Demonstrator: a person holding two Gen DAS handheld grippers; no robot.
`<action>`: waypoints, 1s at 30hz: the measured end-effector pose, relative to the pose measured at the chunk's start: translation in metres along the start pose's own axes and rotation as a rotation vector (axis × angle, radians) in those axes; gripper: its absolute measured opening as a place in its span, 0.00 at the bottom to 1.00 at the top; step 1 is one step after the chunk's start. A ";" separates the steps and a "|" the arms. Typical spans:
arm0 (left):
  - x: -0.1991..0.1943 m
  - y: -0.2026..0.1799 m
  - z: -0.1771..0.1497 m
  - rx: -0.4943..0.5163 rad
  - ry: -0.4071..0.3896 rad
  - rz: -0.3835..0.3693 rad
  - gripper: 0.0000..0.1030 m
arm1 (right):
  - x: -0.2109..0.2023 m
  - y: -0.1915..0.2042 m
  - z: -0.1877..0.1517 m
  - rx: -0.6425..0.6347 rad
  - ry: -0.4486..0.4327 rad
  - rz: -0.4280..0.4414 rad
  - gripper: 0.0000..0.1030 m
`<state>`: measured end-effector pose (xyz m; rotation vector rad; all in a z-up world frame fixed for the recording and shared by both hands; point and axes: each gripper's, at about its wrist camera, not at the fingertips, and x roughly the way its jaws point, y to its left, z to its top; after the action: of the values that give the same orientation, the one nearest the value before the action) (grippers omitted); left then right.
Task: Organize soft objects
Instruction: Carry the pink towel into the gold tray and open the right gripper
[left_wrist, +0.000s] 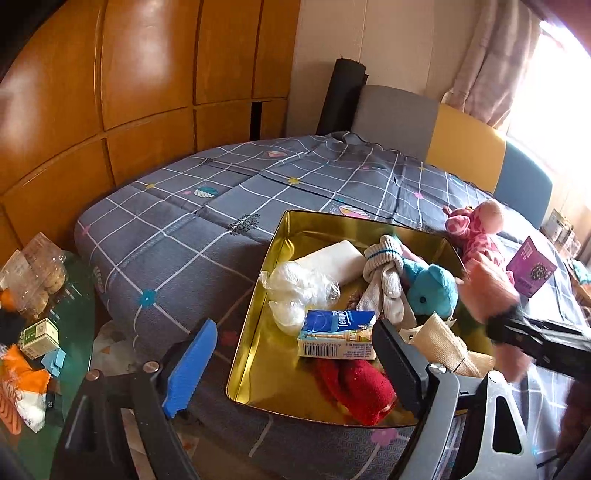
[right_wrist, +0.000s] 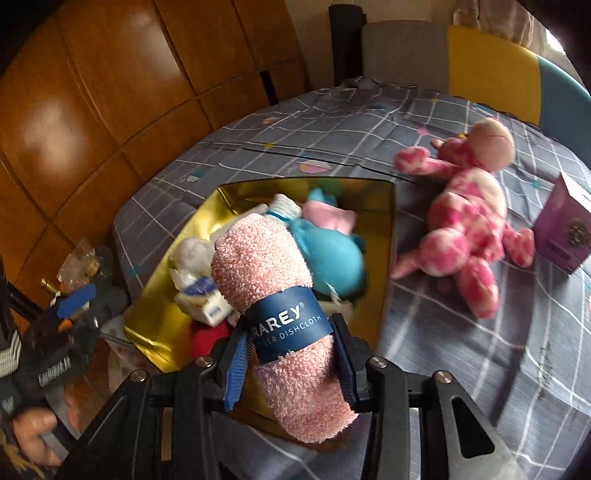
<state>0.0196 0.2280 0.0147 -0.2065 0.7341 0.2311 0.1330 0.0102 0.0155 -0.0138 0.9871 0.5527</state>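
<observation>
A gold tin (left_wrist: 275, 243) (right_wrist: 388, 240) sits on the bed and holds a blue plush (left_wrist: 432, 288) (right_wrist: 332, 254), striped socks (left_wrist: 384, 273), a Tempo tissue pack (left_wrist: 336, 334), a red fluffy sock (left_wrist: 354, 387), a white plastic bag (left_wrist: 295, 288) and a cream cloth (left_wrist: 447, 339). My right gripper (right_wrist: 291, 338) is shut on a rolled pink dishcloth (right_wrist: 273, 266) with a blue band, held above the tin's near edge. My left gripper (left_wrist: 295, 365) stands open over the tin's near corner, holding nothing. A pink giraffe plush (left_wrist: 476, 229) (right_wrist: 465, 221) lies right of the tin.
A purple box (left_wrist: 532, 266) (right_wrist: 561, 232) stands beside the giraffe. The grey checked bedsheet (left_wrist: 184, 229) covers the bed. Wooden wardrobe doors (left_wrist: 110, 92) rise behind. A glass side table (left_wrist: 74, 302) at the left carries snack packs. Grey, yellow and blue cushions (left_wrist: 465, 144) line the far side.
</observation>
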 end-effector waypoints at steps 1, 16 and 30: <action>-0.001 0.001 0.001 -0.004 -0.001 -0.002 0.84 | 0.005 0.004 0.006 0.016 0.001 0.009 0.40; -0.003 0.007 0.004 -0.030 -0.009 -0.010 0.85 | 0.089 0.012 0.010 0.061 0.091 -0.159 0.39; 0.008 0.004 -0.003 -0.024 0.023 -0.005 0.86 | 0.079 0.019 0.004 0.047 0.072 -0.075 0.44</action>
<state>0.0218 0.2322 0.0066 -0.2341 0.7540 0.2329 0.1618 0.0618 -0.0404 -0.0292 1.0654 0.4626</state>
